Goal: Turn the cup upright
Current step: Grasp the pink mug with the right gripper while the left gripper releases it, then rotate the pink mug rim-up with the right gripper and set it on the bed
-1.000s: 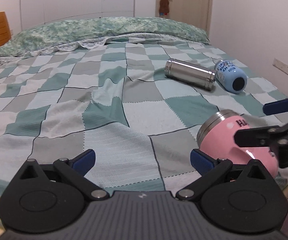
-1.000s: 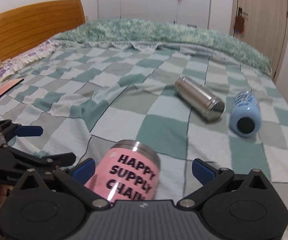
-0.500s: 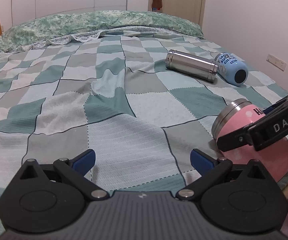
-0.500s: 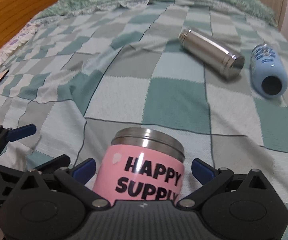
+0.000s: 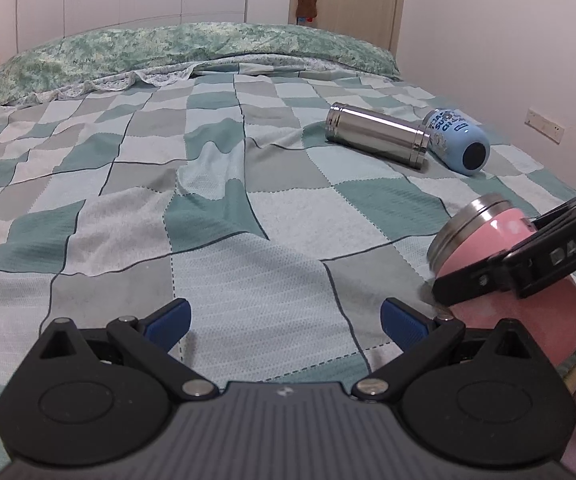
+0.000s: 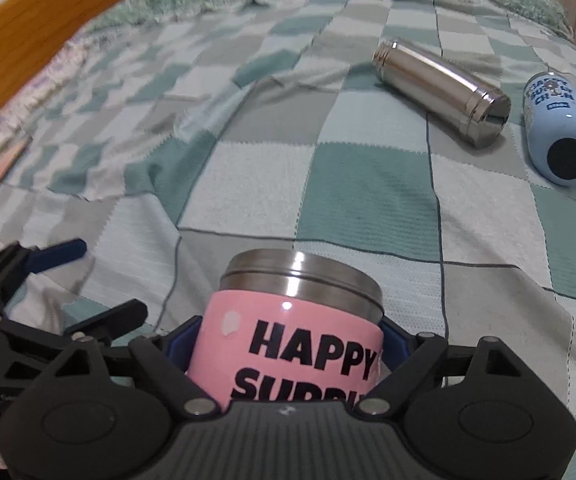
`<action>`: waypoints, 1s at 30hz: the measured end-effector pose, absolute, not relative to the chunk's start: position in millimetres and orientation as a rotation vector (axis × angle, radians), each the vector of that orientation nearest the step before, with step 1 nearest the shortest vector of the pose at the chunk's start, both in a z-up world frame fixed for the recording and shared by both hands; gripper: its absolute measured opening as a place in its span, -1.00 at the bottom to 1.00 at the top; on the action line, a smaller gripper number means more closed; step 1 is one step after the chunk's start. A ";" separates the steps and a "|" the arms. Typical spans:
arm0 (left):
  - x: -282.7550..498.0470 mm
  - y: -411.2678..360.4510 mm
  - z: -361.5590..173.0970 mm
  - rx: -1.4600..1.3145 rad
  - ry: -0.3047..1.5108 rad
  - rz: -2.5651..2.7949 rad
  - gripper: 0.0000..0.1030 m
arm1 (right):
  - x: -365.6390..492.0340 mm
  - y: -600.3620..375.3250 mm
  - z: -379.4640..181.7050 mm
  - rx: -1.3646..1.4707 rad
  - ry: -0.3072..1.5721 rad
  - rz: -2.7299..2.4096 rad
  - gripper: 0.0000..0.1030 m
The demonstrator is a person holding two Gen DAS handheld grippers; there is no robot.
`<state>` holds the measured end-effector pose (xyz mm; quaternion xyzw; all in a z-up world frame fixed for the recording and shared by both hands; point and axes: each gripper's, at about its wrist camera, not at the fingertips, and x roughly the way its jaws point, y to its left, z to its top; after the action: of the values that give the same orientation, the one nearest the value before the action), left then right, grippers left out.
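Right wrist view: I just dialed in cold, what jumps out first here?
The pink cup lettered HAPPY SUPPLY fills the near centre, clamped between the right gripper fingers, its steel rim tipped away from the camera. Farther back to the right, a steel flask and a light blue bottle lie on their sides on the checked bedspread. The left gripper is open and holds nothing.

The cup is pink with black lettering and a bare steel band. The bedspread is checked in teal, grey and pale mint. One flask is plain silver, the bottle light blue with dark print. The pillows are mottled green.
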<state>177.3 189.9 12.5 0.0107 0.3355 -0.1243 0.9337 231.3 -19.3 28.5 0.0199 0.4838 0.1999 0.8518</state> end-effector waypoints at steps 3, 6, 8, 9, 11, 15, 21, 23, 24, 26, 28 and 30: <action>175.8 193.1 16.8 0.014 0.672 -0.254 1.00 | 219.8 -27.2 42.7 0.079 0.929 0.446 0.68; 175.9 196.4 22.7 0.012 0.659 -0.246 1.00 | 212.6 -26.7 57.6 0.078 0.821 0.457 0.66; 176.9 198.4 25.3 0.015 0.653 -0.236 1.00 | 210.2 -22.2 65.7 0.062 0.750 0.449 0.65; 177.6 199.6 26.3 0.017 0.651 -0.228 1.00 | 209.5 -19.1 69.6 0.048 0.708 0.441 0.65; 179.8 202.2 27.4 0.020 0.651 -0.210 1.00 | 208.4 -12.0 74.7 0.025 0.626 0.434 0.64; 186.7 208.7 29.1 0.018 0.655 -0.172 1.00 | 219.1 5.4 79.3 -0.013 0.543 0.430 0.64; 190.5 216.6 27.4 0.011 0.659 -0.133 1.00 | 236.9 44.0 67.9 -0.111 0.489 0.418 0.64; 191.4 219.0 25.9 0.008 0.662 -0.120 1.00 | 241.9 53.4 61.9 -0.126 0.497 0.418 0.64; 191.6 220.1 25.1 0.006 0.664 -0.116 1.00 | 242.4 56.8 56.8 -0.139 0.500 0.414 0.64; 192.0 221.7 23.7 0.005 0.667 -0.112 1.00 | 245.1 63.6 45.4 -0.170 0.522 0.402 0.64; 191.7 222.3 22.5 0.009 0.669 -0.110 1.00 | 240.3 65.1 37.4 -0.181 0.491 0.403 0.64; 191.8 221.8 21.7 0.012 0.672 -0.109 1.00 | 237.4 67.4 36.4 -0.190 0.487 0.401 0.64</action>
<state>191.8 221.8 21.7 0.0058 0.3294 -0.0536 0.9427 237.4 67.4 36.4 -0.0932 0.2389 0.1967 0.9463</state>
